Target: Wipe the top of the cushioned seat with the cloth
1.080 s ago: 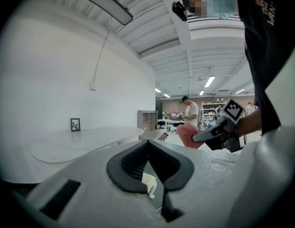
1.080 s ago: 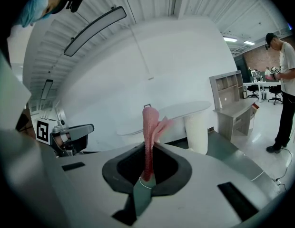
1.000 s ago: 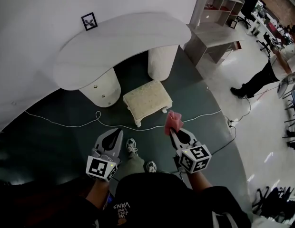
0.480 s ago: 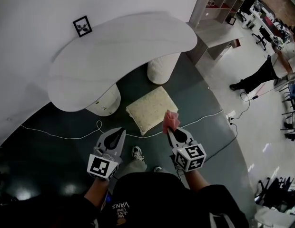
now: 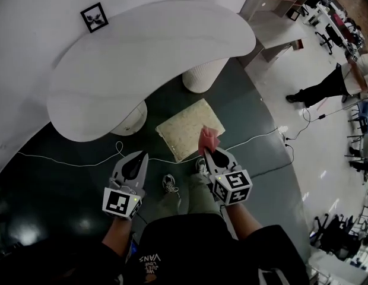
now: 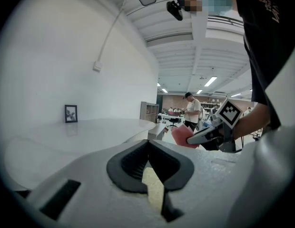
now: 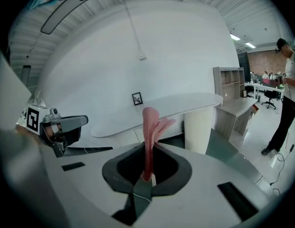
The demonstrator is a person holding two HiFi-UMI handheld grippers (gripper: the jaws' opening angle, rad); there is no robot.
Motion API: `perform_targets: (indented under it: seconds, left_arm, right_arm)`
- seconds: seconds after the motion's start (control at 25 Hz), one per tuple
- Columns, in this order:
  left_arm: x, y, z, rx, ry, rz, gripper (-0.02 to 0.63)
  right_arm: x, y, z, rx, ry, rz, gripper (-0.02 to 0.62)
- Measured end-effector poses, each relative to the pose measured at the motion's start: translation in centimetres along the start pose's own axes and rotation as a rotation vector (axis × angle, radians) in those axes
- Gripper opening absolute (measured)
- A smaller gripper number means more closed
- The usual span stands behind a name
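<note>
The cushioned seat (image 5: 187, 127) is a cream square stool on the dark floor, just ahead of both grippers. My right gripper (image 5: 209, 149) is shut on a pink cloth (image 5: 208, 138), which hangs over the seat's near right edge; touching or not, I cannot tell. In the right gripper view the cloth (image 7: 150, 127) stands up between the closed jaws of the right gripper (image 7: 147, 174). My left gripper (image 5: 139, 158) is shut and empty, left of the seat's near corner. A cream strip of the seat (image 6: 154, 188) shows below the left gripper's (image 6: 148, 143) jaws.
A curved white desk (image 5: 142, 46) on a ribbed pillar (image 5: 202, 76) and a drawer pedestal (image 5: 129, 116) stands behind the seat. A white cable (image 5: 65, 161) runs across the floor. A person (image 5: 319, 90) stands at right by a shelving desk (image 5: 279, 5). My shoes (image 5: 169, 184) are below.
The seat has come closer under the grippers as I stepped forward. The cloth in the right gripper now overlaps the seat's near right edge instead of hanging off to its side.
</note>
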State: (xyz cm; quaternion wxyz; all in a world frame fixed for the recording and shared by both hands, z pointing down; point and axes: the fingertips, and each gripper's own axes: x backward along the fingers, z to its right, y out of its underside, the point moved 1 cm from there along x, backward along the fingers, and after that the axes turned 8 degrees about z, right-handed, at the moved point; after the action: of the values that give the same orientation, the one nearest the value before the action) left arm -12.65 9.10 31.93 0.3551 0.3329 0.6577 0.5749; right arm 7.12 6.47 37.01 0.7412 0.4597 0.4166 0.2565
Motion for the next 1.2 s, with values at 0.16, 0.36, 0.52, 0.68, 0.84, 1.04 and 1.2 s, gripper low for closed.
perform_targets:
  seconds: [0.16, 0.36, 0.52, 0.68, 0.84, 1.04, 1.2]
  left_arm:
    - [-0.8, 1.8, -1.3, 0.015, -0.051, -0.010, 0.018]
    - [-2.0, 4.7, -2.5, 0.048, -0.145, -0.031, 0.018]
    - [-3.2, 7.9, -3.1, 0.073, -0.202, -0.044, 0.018]
    - [-4.0, 10.9, -4.1, 0.088, -0.255, -0.057, 0.018]
    - [-4.1, 13.9, -5.0, 0.113, -0.307, -0.082, 0.018]
    - [-3.9, 16.9, -6.1, 0.130, -0.365, -0.091, 0.018]
    - [-2.8, 19.9, -6.2, 0.170, -0.397, -0.119, 0.018]
  right_arm:
    - [-3.0, 2.1, 1.3, 0.023, -0.026, -0.071, 0.025]
    - [-7.1, 5.0, 3.0, 0.051, -0.089, -0.160, 0.026]
    - [-10.7, 8.1, 4.8, 0.060, -0.125, -0.221, 0.026]
    - [-14.6, 11.6, 5.8, 0.095, -0.165, -0.283, 0.026]
    - [-18.7, 15.6, 5.6, 0.158, -0.217, -0.346, 0.026]
    - [-23.4, 20.6, 4.2, 0.230, -0.305, -0.414, 0.026]
    - [-26.1, 24.2, 3.2, 0.293, -0.364, -0.478, 0.026]
